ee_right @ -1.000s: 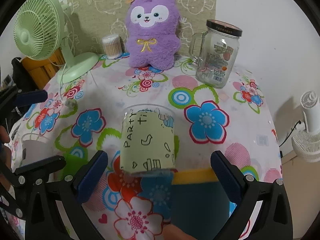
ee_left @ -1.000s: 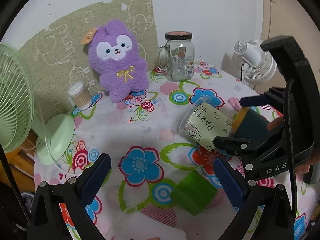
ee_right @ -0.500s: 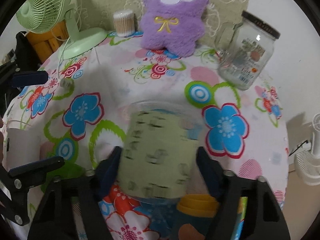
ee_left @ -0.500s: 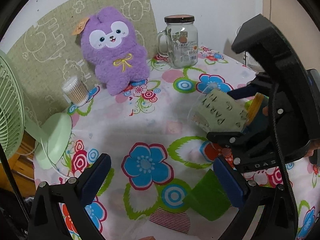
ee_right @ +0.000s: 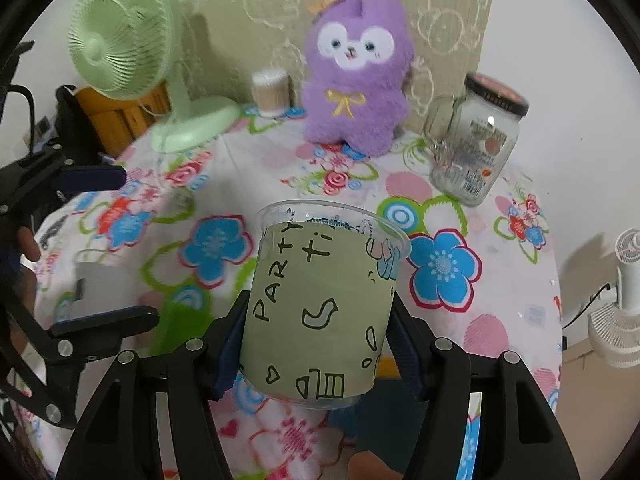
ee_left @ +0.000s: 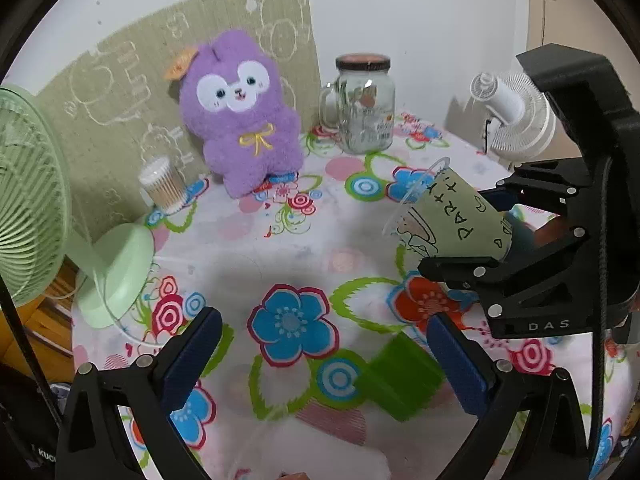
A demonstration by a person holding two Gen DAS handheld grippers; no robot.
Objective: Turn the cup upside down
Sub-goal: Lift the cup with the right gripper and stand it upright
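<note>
A clear plastic cup (ee_right: pixel 320 300) with a pale green "PARTY" sleeve is held in my right gripper (ee_right: pixel 316 344), which is shut on its lower body. The cup is lifted off the flowered tablecloth (ee_right: pixel 440 268) and its open rim points away from the camera. In the left wrist view the cup (ee_left: pixel 448 220) lies tilted on its side at the right, rim toward the left, clamped in the black right gripper. My left gripper (ee_left: pixel 320 356) is open and empty, low over the front of the table.
A purple plush toy (ee_left: pixel 244 120), a glass mug jar (ee_left: pixel 364 104) and a cotton swab tub (ee_left: pixel 162 186) stand at the back. A green fan (ee_left: pixel 48 208) stands at left, a white fan (ee_left: pixel 516 120) at right. A green block (ee_left: pixel 400 376) lies at the front.
My right gripper closed on the cup and lifted it off the table. The cup's rim has risen. The left gripper stayed open and shifted slightly.
</note>
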